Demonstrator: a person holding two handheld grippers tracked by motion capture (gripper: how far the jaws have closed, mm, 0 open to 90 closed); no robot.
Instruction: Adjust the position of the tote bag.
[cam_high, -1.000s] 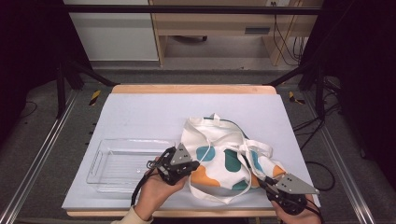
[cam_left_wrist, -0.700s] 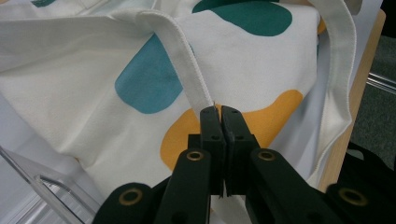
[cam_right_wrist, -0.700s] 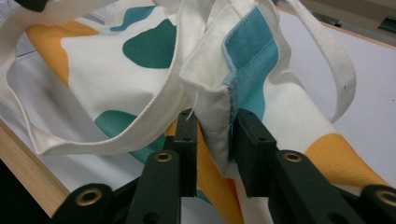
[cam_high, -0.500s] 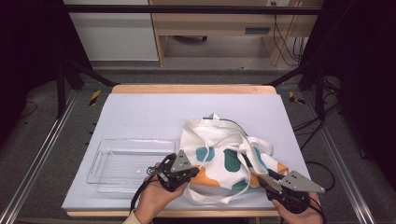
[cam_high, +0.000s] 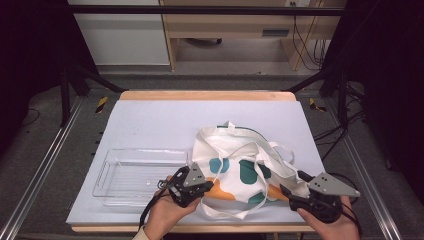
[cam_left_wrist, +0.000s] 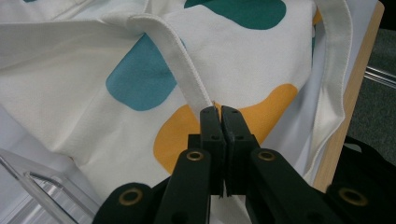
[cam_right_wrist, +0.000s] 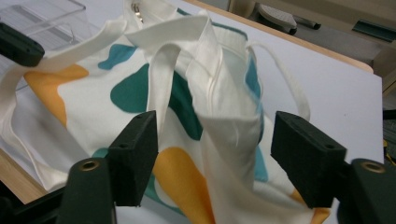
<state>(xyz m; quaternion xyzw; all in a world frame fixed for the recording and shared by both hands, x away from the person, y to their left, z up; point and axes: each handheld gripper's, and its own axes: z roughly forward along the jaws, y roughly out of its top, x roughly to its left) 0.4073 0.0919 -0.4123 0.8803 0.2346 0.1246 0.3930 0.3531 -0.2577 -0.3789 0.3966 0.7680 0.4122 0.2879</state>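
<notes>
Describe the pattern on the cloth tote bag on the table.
The tote bag is cream with teal and orange blobs, clearest in the left gripper view.

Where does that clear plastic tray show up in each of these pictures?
High view: clear tray lies left of the tote bag.
Left gripper view: its corner sits bottom left.
Right gripper view: top left.
Shared landmark: the bag's orange patch.

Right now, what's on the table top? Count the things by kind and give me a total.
Cloth bag, white with teal and orange blotches: 1
Clear plastic tray: 1
Total: 2
</notes>
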